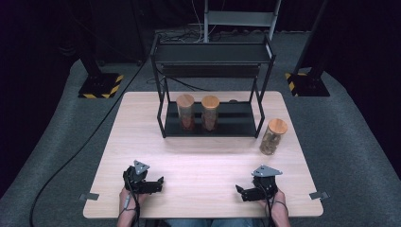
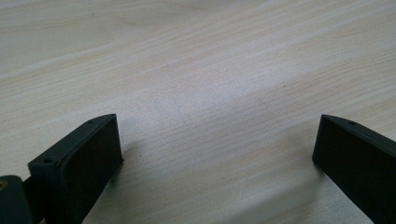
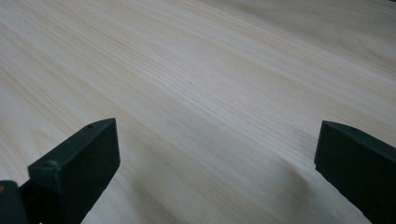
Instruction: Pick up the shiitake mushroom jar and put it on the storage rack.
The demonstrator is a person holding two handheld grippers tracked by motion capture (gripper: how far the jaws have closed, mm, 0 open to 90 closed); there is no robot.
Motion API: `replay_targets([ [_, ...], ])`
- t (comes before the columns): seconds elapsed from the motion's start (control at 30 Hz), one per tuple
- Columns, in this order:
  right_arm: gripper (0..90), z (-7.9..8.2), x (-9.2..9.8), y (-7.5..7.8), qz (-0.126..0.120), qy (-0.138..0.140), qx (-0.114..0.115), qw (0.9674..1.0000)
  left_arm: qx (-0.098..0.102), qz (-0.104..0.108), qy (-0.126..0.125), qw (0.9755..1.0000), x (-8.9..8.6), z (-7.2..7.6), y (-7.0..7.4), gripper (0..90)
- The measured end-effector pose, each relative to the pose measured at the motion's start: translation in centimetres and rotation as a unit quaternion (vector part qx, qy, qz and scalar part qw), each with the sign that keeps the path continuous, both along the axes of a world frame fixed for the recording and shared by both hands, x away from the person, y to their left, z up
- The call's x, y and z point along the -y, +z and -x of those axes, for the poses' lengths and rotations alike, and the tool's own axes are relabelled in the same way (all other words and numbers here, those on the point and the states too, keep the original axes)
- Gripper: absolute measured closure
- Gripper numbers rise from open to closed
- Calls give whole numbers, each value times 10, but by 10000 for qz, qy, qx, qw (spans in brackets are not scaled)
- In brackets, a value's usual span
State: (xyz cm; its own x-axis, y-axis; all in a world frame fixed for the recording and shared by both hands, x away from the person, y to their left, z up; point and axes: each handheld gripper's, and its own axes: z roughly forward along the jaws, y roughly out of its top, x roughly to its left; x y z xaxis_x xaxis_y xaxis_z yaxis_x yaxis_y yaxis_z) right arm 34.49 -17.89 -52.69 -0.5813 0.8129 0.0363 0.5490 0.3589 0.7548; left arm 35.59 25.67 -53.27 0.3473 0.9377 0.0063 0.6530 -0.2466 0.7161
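- A pale wooden tabletop (image 1: 203, 161) is seen from above, with a person's two hands at its near edge, each holding black tongs.
- The left tongs (image 1: 160, 182) rest near the near-left corner of the tabletop, pointing toward the middle of the near edge. Their jaws stand wide apart with only bare wood between them.
- The right tongs (image 1: 240, 191) rest near the near-right corner, pointing toward the left tongs. Their jaws are also wide apart and hold nothing.
- A black metal two-tier rack (image 1: 213, 54) stands at the middle of the far edge of the tabletop.
- Two clear glass jars with round wooden lids stand side by side on the rack's lower shelf: the left jar (image 1: 185, 112) and the right jar (image 1: 210, 112).
- A third clear glass jar with a wooden lid (image 1: 273, 136) stands upright on the tabletop just beside the rack's near-right leg, toward the right edge and well apart from both tongs.
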Motion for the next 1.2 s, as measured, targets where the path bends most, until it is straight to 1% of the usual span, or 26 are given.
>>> replay_targets([
  [0.1,0,1,9,-1,65,-110,-61,9999,0,1,0,10000,0,0,0,7],
  [0.37,0,5,34,-2,187,-566,-48,9982,1,0,-1,10000,0,0,0,7],
  [0.47,0,5,43,-2,298,-770,-85,9965,2,1,0,10000,0,0,0,7],
  [0.57,0,3,51,-4,447,-1010,-115,9938,1,-1,0,10000,0,0,0,7],
  [0.63,0,0,57,-4,439,-1140,-112,9924,-1,-3,-2,10000,0,0,0,7],
  [0.7,0,-4,62,-3,509,-1272,-85,9905,-2,-4,-1,10000,0,0,0,7],
  [0.87,0,-17,73,4,369,-1453,47,9887,-2,-6,-2,10000,0,0,0,7],
  [0.97,5,-28,80,9,286,-1669,111,9855,-2,-5,-2,10000,0,0,0,7],
  [1.03,5,-37,82,12,290,-1767,174,9837,-4,-5,-2,10000,0,0,0,7],
  [1.07,2,-41,82,14,317,-1786,210,9832,-3,-5,-2,10000,0,0,0,7],
  [1.2,1,-60,80,23,206,-1769,422,9831,-2,-5,-2,10000,0,0,0,7],
])
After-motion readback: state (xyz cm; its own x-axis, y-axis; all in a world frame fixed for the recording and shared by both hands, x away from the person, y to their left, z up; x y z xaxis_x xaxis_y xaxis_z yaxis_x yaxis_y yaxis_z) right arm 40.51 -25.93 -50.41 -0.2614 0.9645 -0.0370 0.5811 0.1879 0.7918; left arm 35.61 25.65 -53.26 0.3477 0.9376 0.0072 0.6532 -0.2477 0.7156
